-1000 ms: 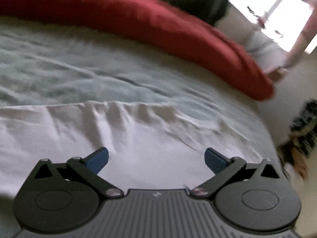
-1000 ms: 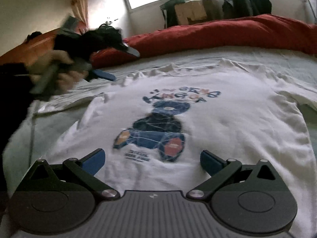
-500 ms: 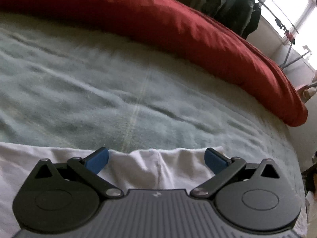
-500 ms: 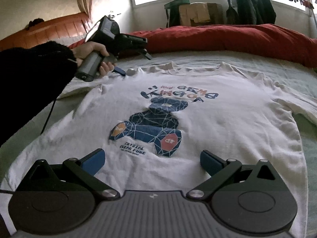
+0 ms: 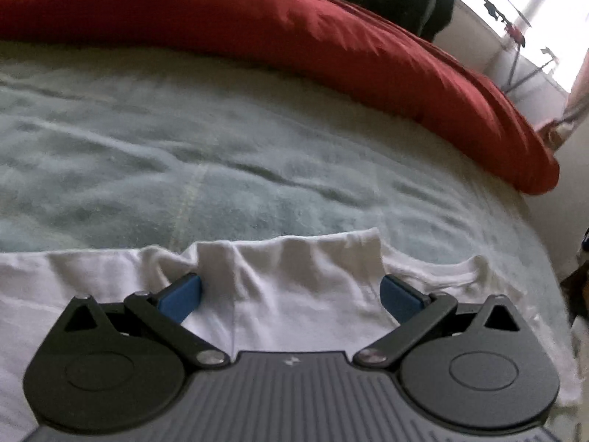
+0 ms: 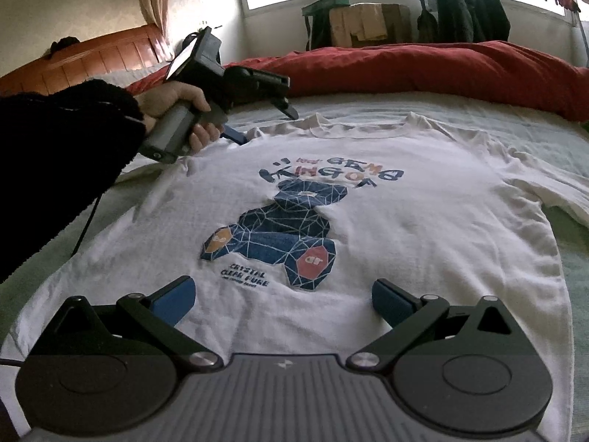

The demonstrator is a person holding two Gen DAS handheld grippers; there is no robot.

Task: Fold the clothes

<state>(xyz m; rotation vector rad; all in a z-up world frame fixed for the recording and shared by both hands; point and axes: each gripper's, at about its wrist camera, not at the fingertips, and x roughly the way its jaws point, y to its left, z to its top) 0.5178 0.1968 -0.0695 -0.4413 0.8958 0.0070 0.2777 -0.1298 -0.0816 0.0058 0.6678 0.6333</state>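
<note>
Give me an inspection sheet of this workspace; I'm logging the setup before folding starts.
Surface: pale green bedspread, wrinkled.
Job's things: white T-shirt spread flat, print up.
Clutter: red duvet along the far edge.
Grippers: left gripper open at the shoulder by the collar, cloth bunched between its fingers; right gripper open over the hem.
Cables: black cable below the sleeve.
Surroundings: windows, hanging dark clothes, wooden headboard.

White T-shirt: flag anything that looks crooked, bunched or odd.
The T-shirt lies mostly flat, print up. Its shoulder fabric by the collar stands puckered between the open left gripper's fingers. Nothing looks torn or stained.
</note>
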